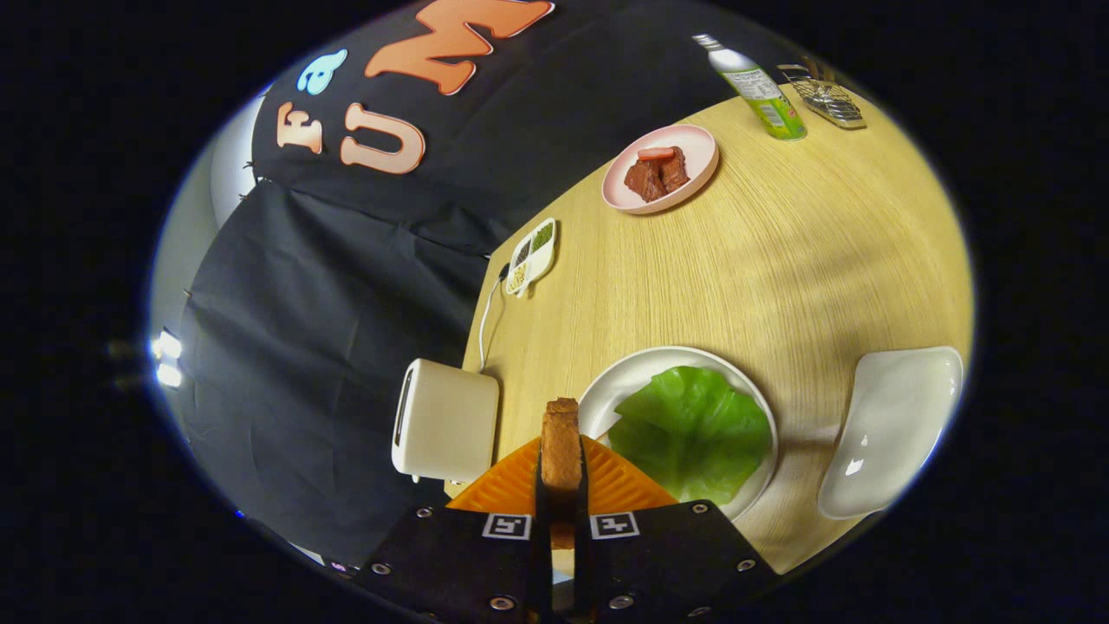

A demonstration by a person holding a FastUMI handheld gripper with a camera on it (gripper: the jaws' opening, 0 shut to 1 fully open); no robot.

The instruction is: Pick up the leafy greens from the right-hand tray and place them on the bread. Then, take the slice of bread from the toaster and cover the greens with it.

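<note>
Between the fingers, the claw [561, 503] is closed down on a slice of bread [561, 446], held edge-on and upright, both fingers pressing its faces. Slice sits up off the desk [780, 260], just over the near rim of the white round plate [641, 368]. Leafy greens [691, 433] lie flat on that plate, covering most of it, just right of the held slice; any bread under them is hidden, can't tell. White toaster [446, 429] stands at the desk's left edge, just left of the slice, cord [487, 316] running off toward the far edge. Empty white tray [892, 425] near the right edge, well apart from the plate. Small divided dish [531, 256] of seasonings at the left edge further back. Pink plate [663, 165] with brown chunks near the far edge, green bottle [762, 91] and wire basket [832, 100] at the far corner.
</note>
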